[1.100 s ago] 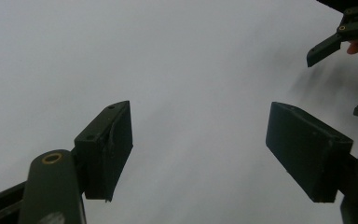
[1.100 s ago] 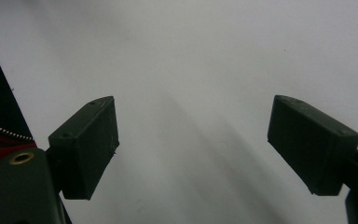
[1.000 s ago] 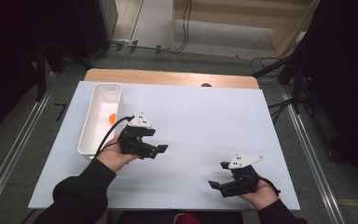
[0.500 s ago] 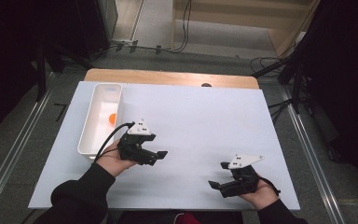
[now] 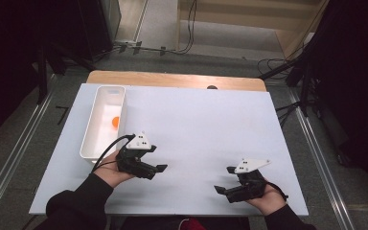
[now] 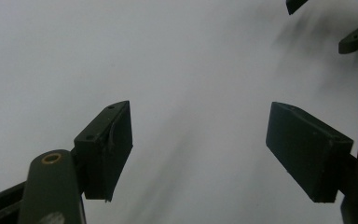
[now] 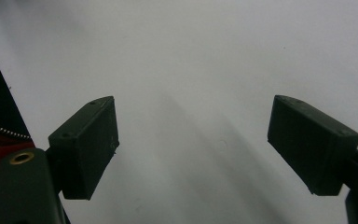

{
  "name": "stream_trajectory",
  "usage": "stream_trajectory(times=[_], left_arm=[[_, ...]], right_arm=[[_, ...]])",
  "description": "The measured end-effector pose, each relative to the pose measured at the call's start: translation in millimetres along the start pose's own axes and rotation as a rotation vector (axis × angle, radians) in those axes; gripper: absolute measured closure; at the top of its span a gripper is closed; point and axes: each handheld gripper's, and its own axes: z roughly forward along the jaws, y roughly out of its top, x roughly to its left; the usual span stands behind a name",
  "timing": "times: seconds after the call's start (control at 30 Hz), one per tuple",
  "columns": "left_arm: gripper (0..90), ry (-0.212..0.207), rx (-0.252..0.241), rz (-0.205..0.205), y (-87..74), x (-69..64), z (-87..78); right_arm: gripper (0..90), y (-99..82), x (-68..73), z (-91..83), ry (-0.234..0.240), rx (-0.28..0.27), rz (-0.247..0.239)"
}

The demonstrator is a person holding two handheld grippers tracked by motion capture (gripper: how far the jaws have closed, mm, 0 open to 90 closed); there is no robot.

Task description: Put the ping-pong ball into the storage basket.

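Orange ball (image 5: 115,121), small and round, sits inside the long white plastic bin (image 5: 92,139) at 10 o'clock on the white table sheet (image 5: 206,124). Left gripper (image 5: 159,168) has pulled back from the bin toward 6 o'clock since 1 second ago, jaws apart and empty, so the drop looks done. Right gripper (image 5: 223,179) rests at 5 o'clock, unmoved, jaws also wide with nothing between. Both sit near the front edge; the sheet's centre and 2 o'clock area lie bare.
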Motion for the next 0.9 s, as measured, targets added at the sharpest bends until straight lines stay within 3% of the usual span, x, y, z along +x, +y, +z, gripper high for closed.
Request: stream_trajectory(times=[0.63,0.9], left_arm=[[23.0,-0.03,0.021,0.012,-23.0,-1.0,-3.8],[23.0,-0.002,0.01,0.027,-31.5,-3.8,-9.5]], right_arm=[[15.0,-0.1,-0.3,0.1,0.0,0.001,0.0],[15.0,-0.3,-0.4,0.1,-0.003,0.002,0.002]])
